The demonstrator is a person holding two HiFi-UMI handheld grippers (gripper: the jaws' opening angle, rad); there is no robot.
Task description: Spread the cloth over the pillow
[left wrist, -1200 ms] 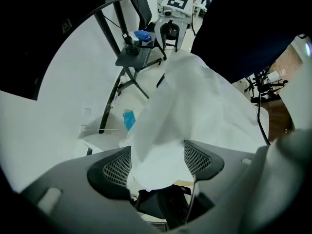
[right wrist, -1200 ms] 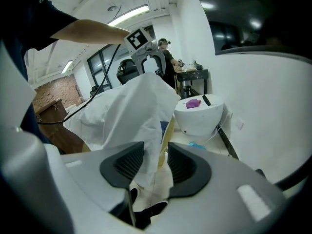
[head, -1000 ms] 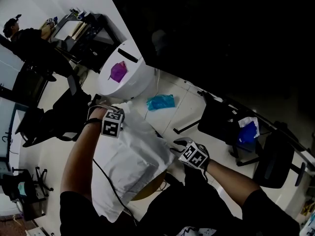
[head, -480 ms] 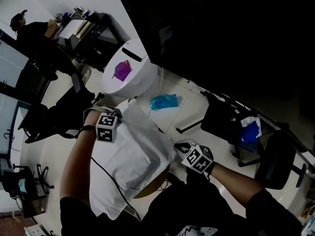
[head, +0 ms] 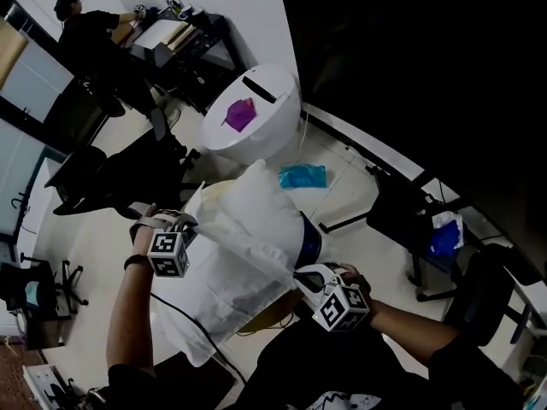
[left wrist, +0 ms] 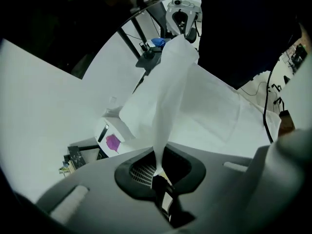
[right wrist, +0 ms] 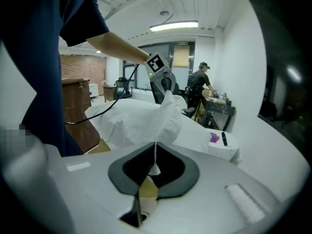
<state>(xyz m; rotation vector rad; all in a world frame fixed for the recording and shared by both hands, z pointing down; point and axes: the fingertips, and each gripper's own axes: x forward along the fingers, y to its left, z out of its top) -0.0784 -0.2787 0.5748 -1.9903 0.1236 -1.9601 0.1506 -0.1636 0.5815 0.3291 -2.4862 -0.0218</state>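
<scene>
- Change: a second ago the cloth (head: pixel 239 272) lay slack and low with both hands down at its edges. Now both hands are higher and it is pulled into a tight ridge between them.
- The head view has also swung, so the room sits differently in frame; we don't read that as the work moving.
- Meaning for the task: we'd say the grab is done and this is the lift. The spread itself isn't done yet, since the cloth is bunched and hanging, not laid flat.
- Left claw (left wrist: pixel 159 173): closed, gripping the cloth. A thin gathered strip comes straight out of the tips, then widens toward the other hand.
- Right claw (right wrist: pixel 155 168): closed, gripping the cloth too. It has a narrow pinch of edge at the tips, and the fabric fans out from there toward the left claw.
- Pillow (head: pixel 256 190): we take it to be the puffy white shape just beyond the ridge in the head view, up against the cloth. It's white on white, so we can't trace the exact boundary.
- Next move, our call: carry both corners out over the pillow, keep the tension even, then lower.
- Risk: both pinches are small, so a jerk could pull a corner free. A black cable also hangs near the cloth on the left side.
- Not ours: white bin (head: pixel 256 139) and teal rag (head: pixel 302 176) on the floor beyond.
</scene>
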